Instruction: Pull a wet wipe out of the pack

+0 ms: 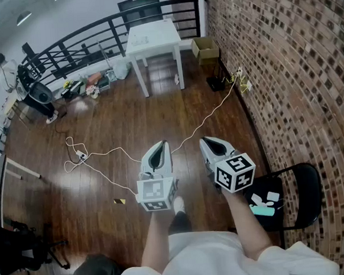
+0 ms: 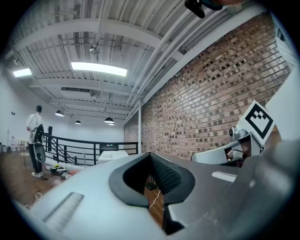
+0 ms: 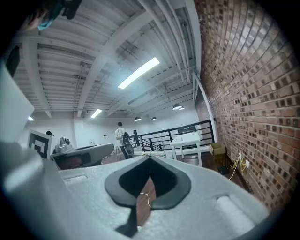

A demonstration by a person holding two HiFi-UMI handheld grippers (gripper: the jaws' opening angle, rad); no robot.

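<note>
The wet wipe pack appears to be the flat, soft packet in teal and white [image 1: 264, 205] lying on the seat of a black metal-framed chair [image 1: 300, 183] at the lower right of the head view, close to the person's right forearm; its print is too small to read. Neither gripper touches it. The right gripper [image 1: 206, 140], a smooth grey moulded shell with dark rubbery pads, is clenched: its own view shows the pointed jaw tips pressed together, with only a teardrop-shaped hollow behind them and nothing held. The left gripper [image 1: 162, 143], of the same grey plastic, is likewise closed tip to tip and empty, the ribbed texture of its dark pads showing in its view. Each carries a white cube with black square markers, the left one [image 1: 157, 193] facing the camera flat, the right one [image 1: 234, 171] turned on a corner. Below them lies a glossy dark wooden plank floor [image 1: 101, 139] crossed by a thin white cable [image 1: 202, 124]. A rough red brick wall [image 1: 291, 65] runs along the right, with an open cardboard box [image 1: 205, 47] beside a square white table [image 1: 152, 37] and a black barred railing [image 1: 93, 36] beyond
</note>
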